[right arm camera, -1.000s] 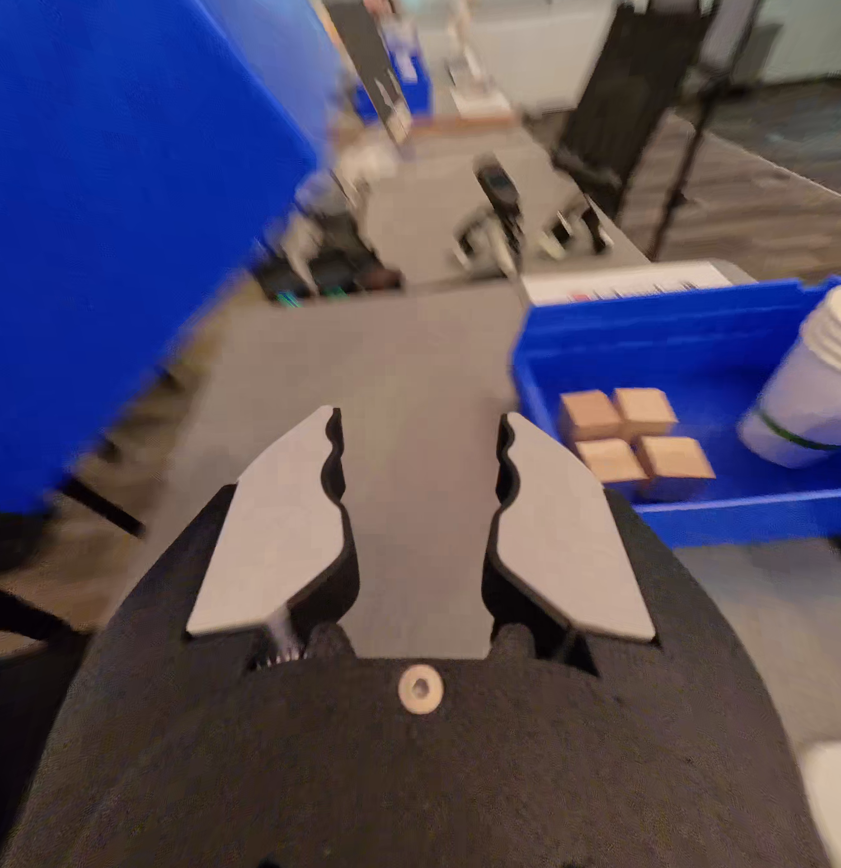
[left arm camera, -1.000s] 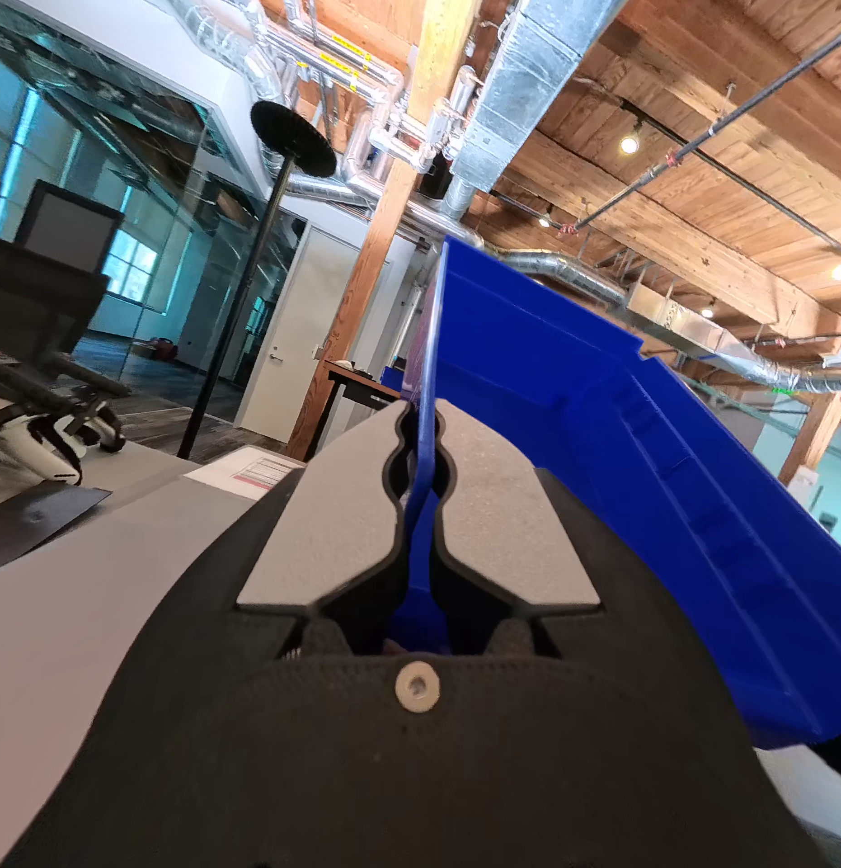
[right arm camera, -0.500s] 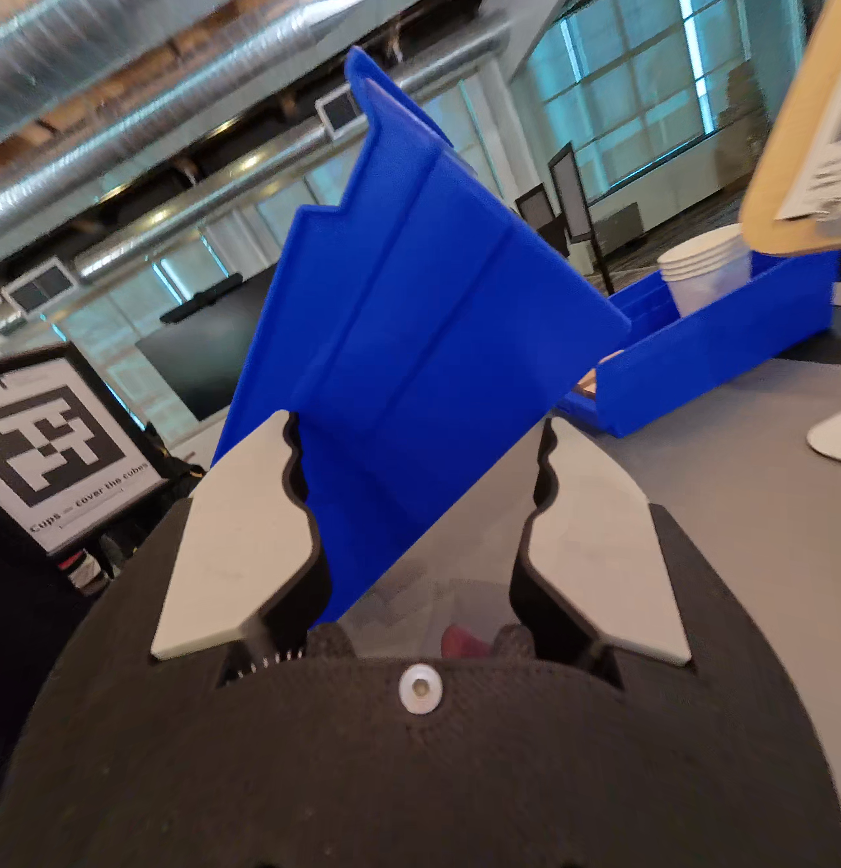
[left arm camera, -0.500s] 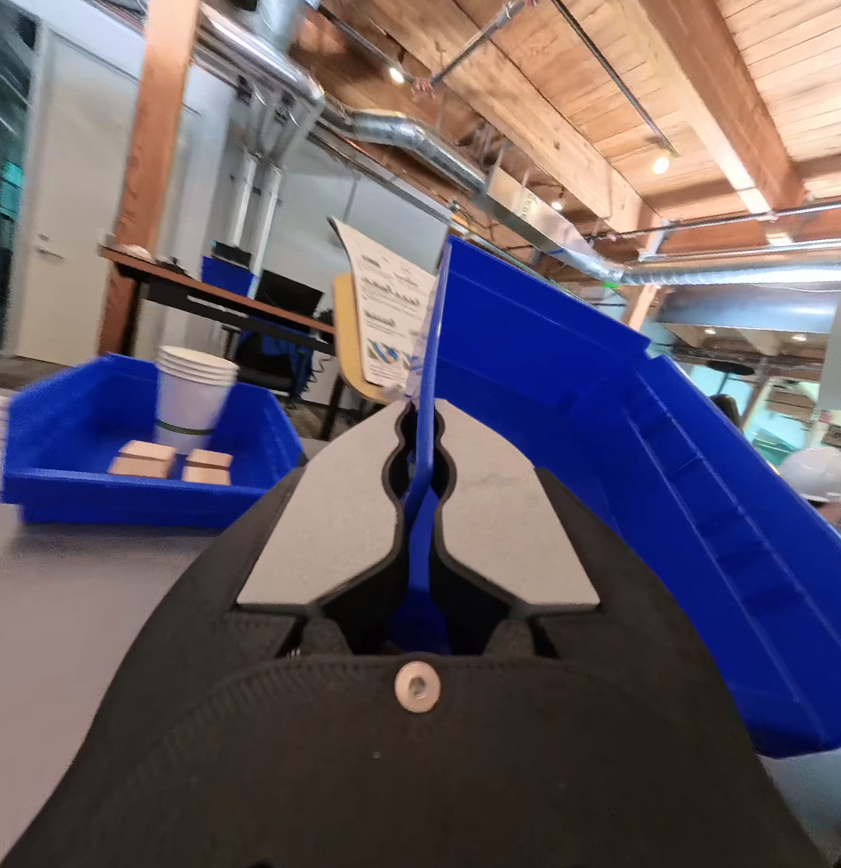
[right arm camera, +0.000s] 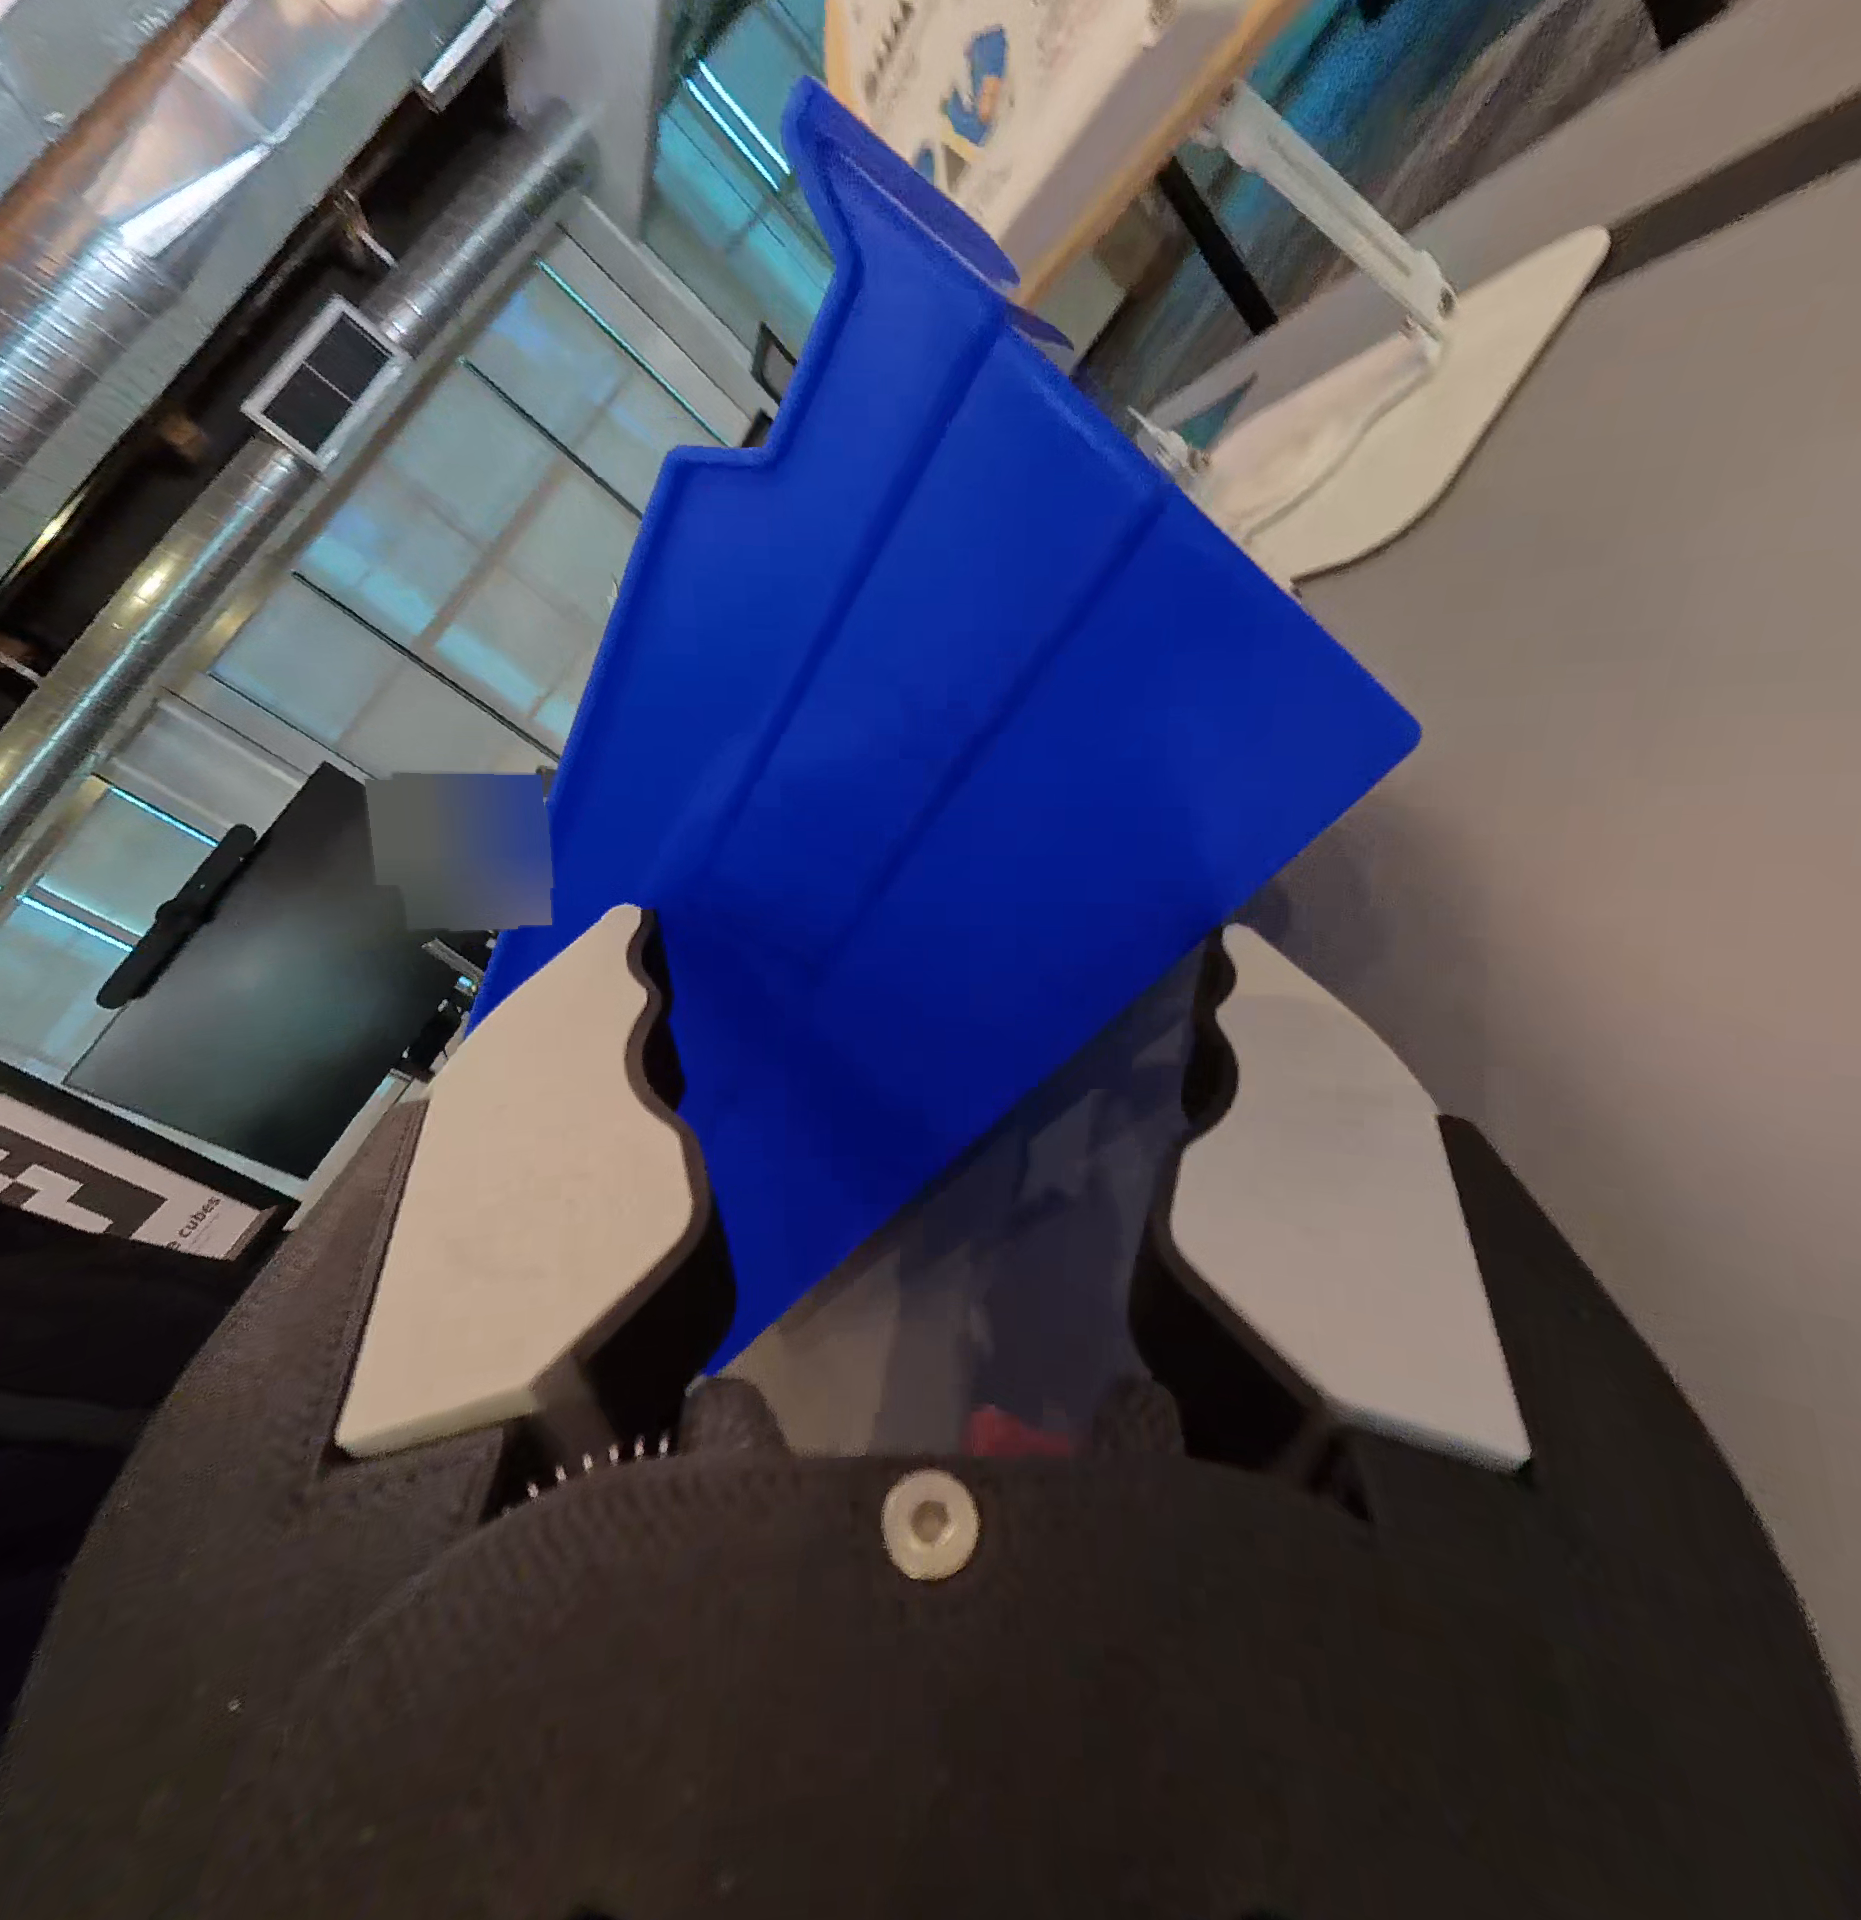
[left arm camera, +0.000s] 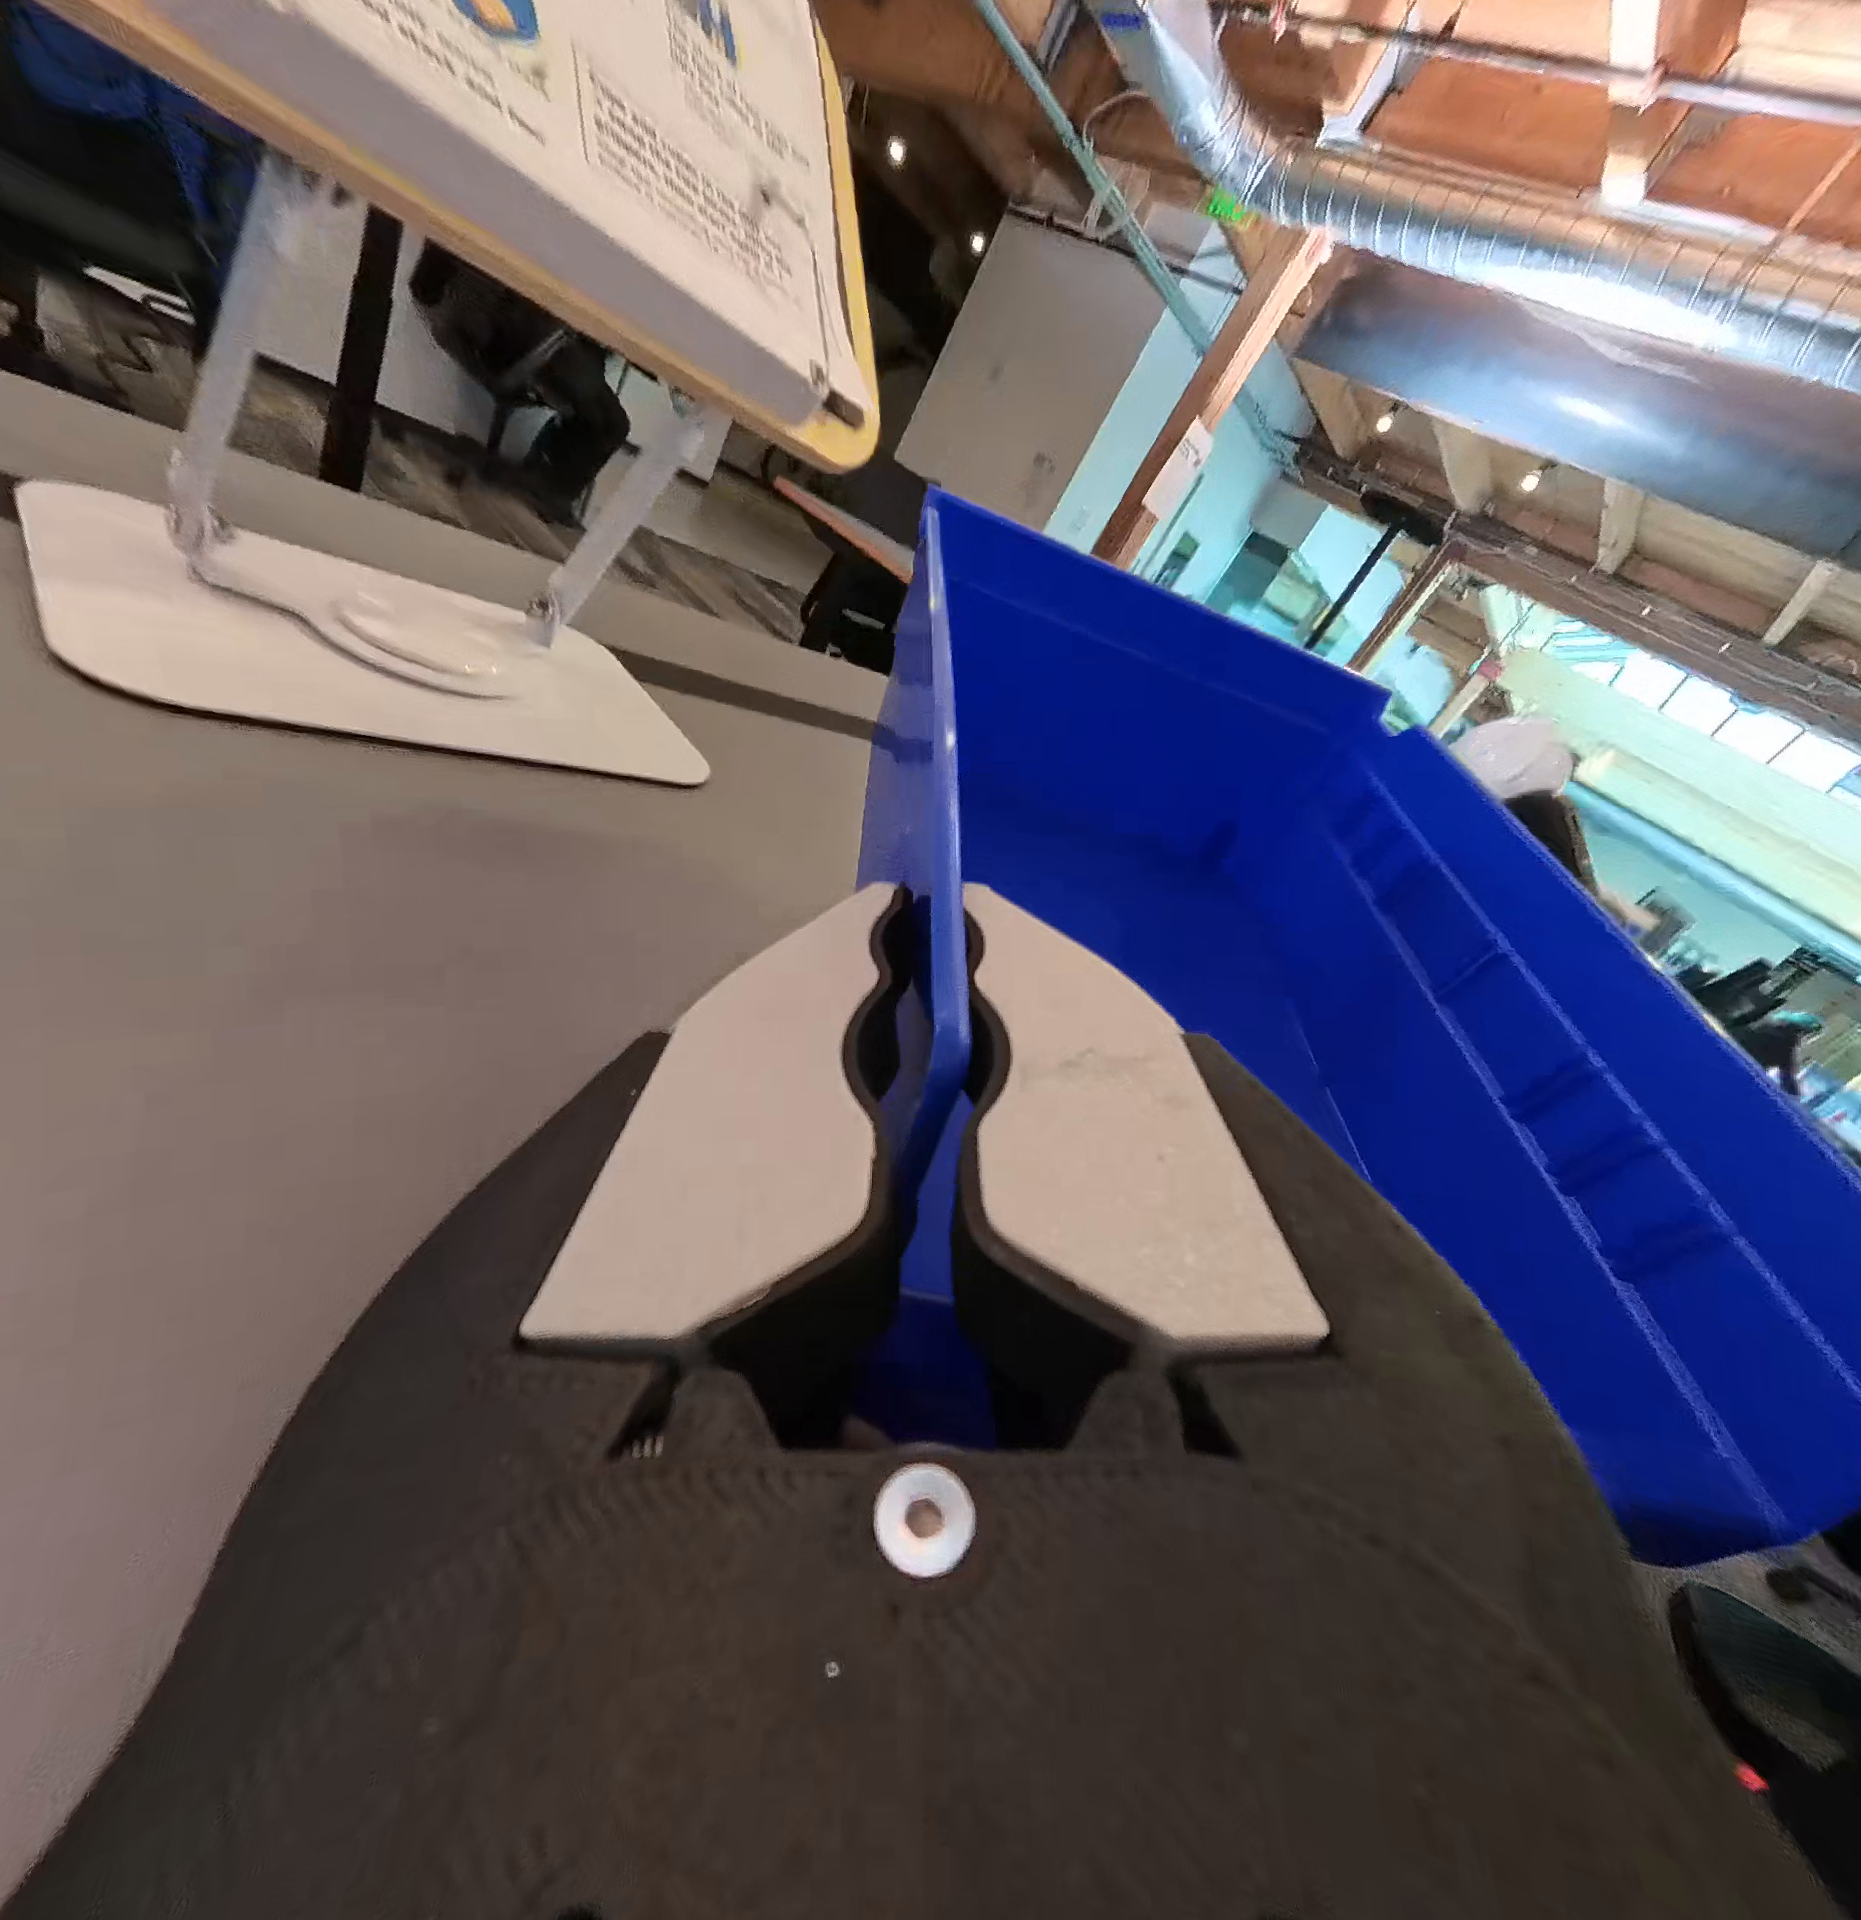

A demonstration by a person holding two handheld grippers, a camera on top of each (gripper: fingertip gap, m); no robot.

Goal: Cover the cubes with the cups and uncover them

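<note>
My left gripper [left arm camera: 931,914] is shut on the thin side wall of an empty blue plastic bin [left arm camera: 1321,987] and holds it tilted above the grey table [left arm camera: 282,1039]. In the right wrist view the same bin [right arm camera: 957,675] hangs tilted in front of my right gripper [right arm camera: 926,935], which is open. The bin's lower corner reaches in between the right fingers, close to the left one; I cannot tell whether they touch. No cups or cubes are in view.
A white stand base [left arm camera: 334,644] carrying a tilted wood-edged board [left arm camera: 552,156] sits on the table beyond the bin; the base also shows in the right wrist view [right arm camera: 1425,416]. A black-and-white marker sign [right arm camera: 74,1195] is at the lower left.
Both views have swung round with the held bin. The second blue bin with the cups and cubes has left view and the board stand has come in. The right jaws are wider.
</note>
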